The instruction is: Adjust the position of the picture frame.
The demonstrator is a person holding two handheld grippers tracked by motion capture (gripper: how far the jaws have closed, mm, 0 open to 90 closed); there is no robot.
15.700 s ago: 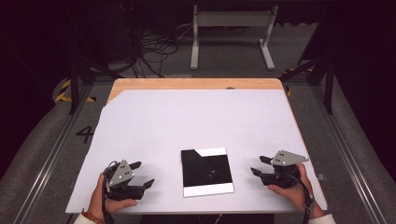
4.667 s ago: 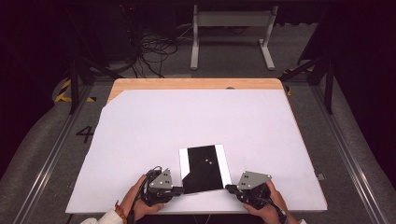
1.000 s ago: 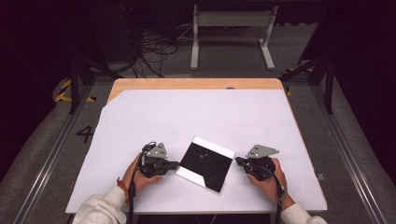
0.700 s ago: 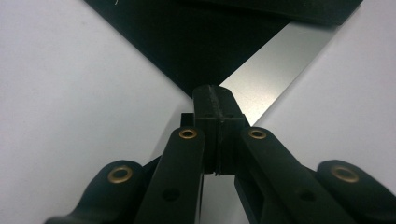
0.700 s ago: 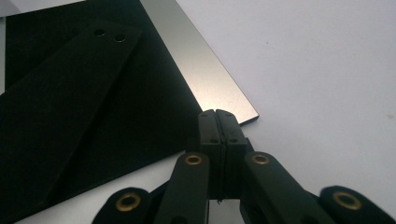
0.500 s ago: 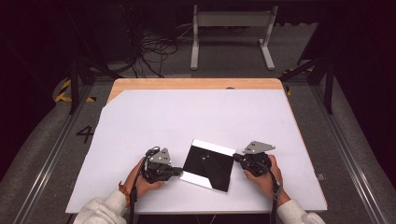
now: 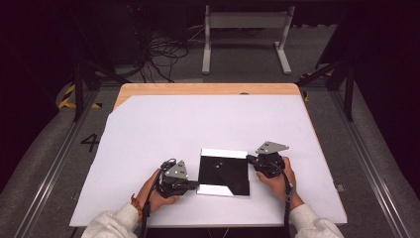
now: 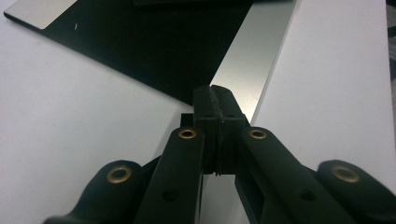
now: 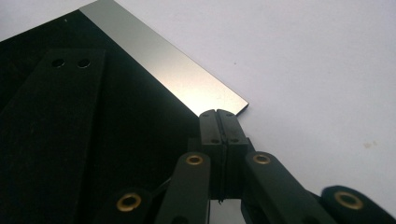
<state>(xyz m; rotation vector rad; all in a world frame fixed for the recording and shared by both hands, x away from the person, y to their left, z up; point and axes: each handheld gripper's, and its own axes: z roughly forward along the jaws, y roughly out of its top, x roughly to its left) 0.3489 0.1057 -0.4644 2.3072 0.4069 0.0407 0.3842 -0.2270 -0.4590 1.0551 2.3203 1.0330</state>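
A flat black square plate [image 7: 224, 173] with silver strips along its far and near edges lies on the white table [image 7: 198, 124], square to the table's front edge. My left gripper [image 7: 192, 186] is shut with nothing between its jaws. Its tip rests against the plate's near left corner, where the black face [image 8: 154, 51] meets a silver strip [image 8: 254, 60]. My right gripper [image 7: 250, 159] is shut too, its tip [image 9: 223, 116] against the plate's far right corner by the silver strip [image 9: 173, 70]. A darker black bar [image 9: 51, 121] lies on the plate's face.
The white sheet covers a wooden table top [image 7: 208, 89], with wide free room beyond the plate. The front edge of the table is close behind both hands. Cables [image 7: 163, 54] and a metal stand [image 7: 245, 29] lie on the floor past the far edge.
The plate has turned from a tilted lie to square with the table. My right gripper moved away from me along its right side, while the left stayed at the near left corner.
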